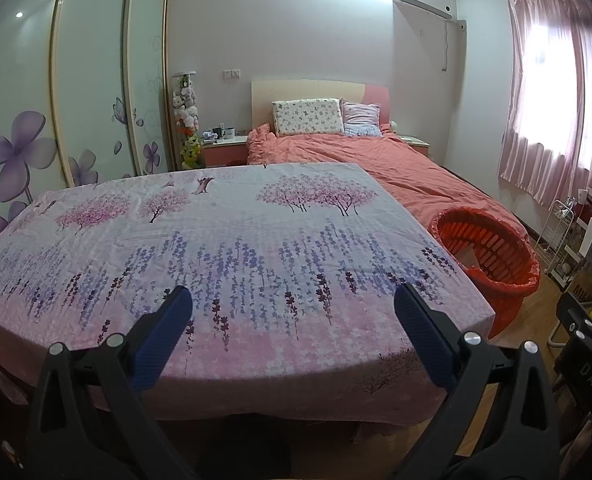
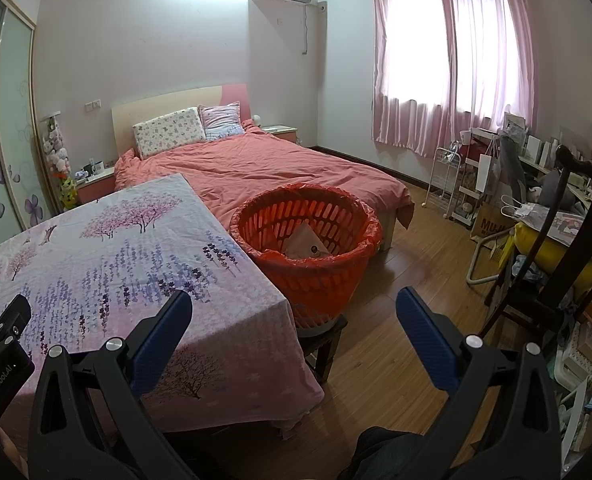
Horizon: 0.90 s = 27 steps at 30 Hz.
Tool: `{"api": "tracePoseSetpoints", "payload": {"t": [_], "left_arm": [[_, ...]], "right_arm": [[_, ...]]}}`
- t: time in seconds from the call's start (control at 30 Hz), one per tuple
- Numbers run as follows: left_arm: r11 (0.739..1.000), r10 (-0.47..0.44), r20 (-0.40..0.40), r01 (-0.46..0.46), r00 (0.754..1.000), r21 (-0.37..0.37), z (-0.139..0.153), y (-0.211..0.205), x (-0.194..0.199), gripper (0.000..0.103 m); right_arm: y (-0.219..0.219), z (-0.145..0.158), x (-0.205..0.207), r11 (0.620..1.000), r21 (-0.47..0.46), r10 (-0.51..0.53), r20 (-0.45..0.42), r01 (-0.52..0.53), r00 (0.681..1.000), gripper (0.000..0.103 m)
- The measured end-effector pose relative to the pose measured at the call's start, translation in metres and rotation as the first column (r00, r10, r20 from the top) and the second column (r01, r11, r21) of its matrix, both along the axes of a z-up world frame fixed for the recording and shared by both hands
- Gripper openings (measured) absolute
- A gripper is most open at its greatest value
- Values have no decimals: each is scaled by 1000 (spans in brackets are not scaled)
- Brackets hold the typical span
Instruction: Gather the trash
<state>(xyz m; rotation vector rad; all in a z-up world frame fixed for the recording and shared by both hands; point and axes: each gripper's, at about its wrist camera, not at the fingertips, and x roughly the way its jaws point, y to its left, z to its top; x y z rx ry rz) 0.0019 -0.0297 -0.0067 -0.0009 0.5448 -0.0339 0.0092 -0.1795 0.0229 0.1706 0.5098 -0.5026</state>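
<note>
Bed: salmon cover, two pillows at the headboard, behind the desk and basket.
Desk: draped in a floral cloth; no trash shows on it in either view.
Basket: orange slatted tub with a red liner folded over the rim, set on a low stool just beside the desk's right corner.
Trash: the only piece visible is a pale flat packet or paper lying inside the basket. It is probably light, thin and bendable; best pinched by a free edge, not the flat face.
Left gripper: fingers spread wide, holding nothing, hovering over the desk's near edge.
Right gripper: fingers equally wide apart, empty, aimed towards the basket.
Progress: collecting looks finished or nearly so.
</note>
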Motion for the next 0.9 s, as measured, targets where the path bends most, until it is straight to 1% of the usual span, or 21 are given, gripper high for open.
{"api": "tracePoseSetpoints", "payload": {"t": [0.9], "left_arm": [[1000, -1, -13, 1, 1000, -3, -4, 1, 2, 99]], "right_arm": [[1, -1, -1, 1000, 2, -2, 1, 2, 1000, 101]]}}
